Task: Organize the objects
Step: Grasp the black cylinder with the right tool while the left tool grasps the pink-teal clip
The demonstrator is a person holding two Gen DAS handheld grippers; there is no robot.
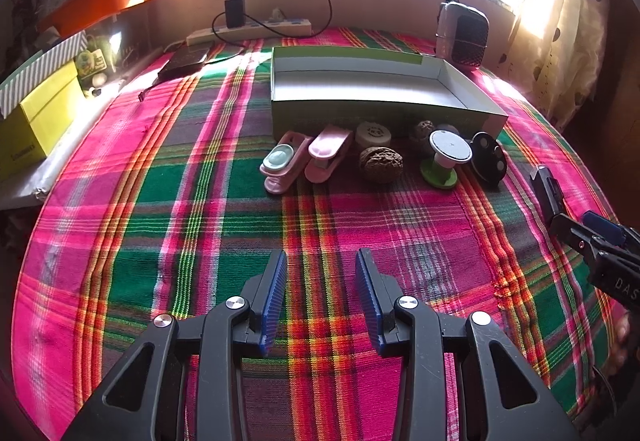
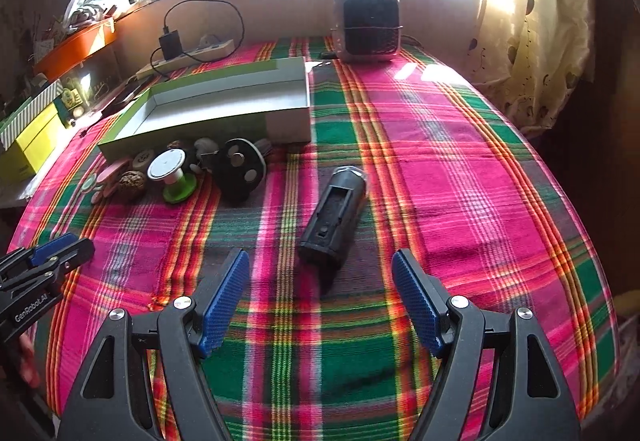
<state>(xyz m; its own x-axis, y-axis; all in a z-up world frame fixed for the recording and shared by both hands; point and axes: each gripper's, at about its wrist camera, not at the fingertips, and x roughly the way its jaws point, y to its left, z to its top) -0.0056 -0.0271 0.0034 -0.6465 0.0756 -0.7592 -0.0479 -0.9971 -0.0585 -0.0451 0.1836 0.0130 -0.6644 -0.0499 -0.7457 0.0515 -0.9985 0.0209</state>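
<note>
Both claws, left point(image 1: 321, 295) and right point(image 2: 320, 305), gape; green box point(image 1: 384, 113) holds nothing.

A plaid cloth point(image 1: 160, 201) of pink, green, red and yellow stripes covers the table, and the open box point(image 1: 384, 113) on it is green outside and white within. Near the box lie two pink clips point(image 1: 304, 159), a brown walnut point(image 1: 381, 164), a white-topped spool with a green base point(image 1: 442, 161) and a black disc with pale spots point(image 1: 489, 158). The cylinder point(image 2: 334, 221) lying to the right is black, both grippers have black arms with blue ribbed pads point(image 1: 276, 301), and at the far left sit a yellow box point(image 1: 36, 121) and an orange tray point(image 1: 100, 1).
</note>
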